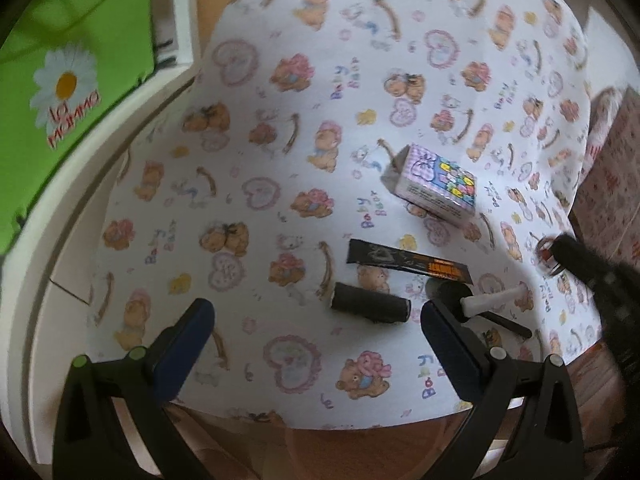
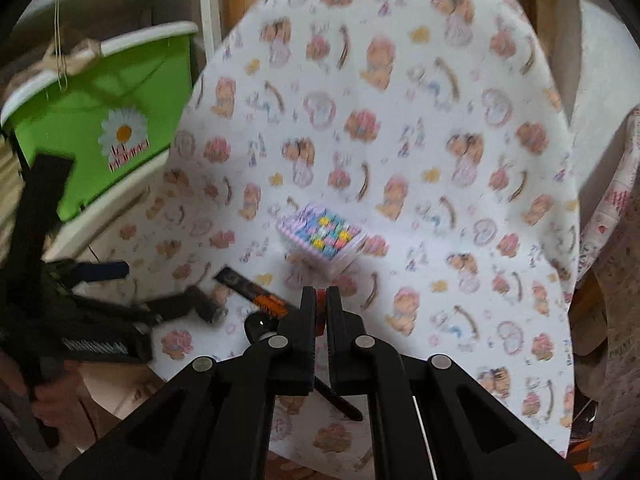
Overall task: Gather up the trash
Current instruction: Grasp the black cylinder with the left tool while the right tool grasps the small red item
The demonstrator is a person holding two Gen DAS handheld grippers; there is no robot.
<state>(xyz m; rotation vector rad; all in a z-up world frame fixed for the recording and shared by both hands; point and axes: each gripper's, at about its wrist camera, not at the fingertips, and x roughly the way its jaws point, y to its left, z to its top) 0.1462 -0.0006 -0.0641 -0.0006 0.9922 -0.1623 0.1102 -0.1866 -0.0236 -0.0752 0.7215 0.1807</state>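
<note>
On the bear-print tablecloth (image 1: 280,160) lie a small pastel box (image 1: 434,182), a black and orange wrapper (image 1: 408,260), a dark roll (image 1: 370,303) and a white stick with a black handle (image 1: 490,300). My left gripper (image 1: 318,326) is open and empty, just in front of the roll. My right gripper (image 2: 321,300) is shut on a small red and white piece (image 2: 320,298), above the cloth near the wrapper (image 2: 256,292) and box (image 2: 324,238). The right gripper shows at the right of the left wrist view (image 1: 554,254), holding the red piece. The left gripper (image 2: 104,270) shows open in the right wrist view.
A green bin with a daisy print (image 2: 116,128) stands on a white shelf left of the table; it also shows in the left wrist view (image 1: 60,92). A printed cloth or box (image 1: 612,184) lies at the right. The table's near edge drops to wood floor (image 1: 360,456).
</note>
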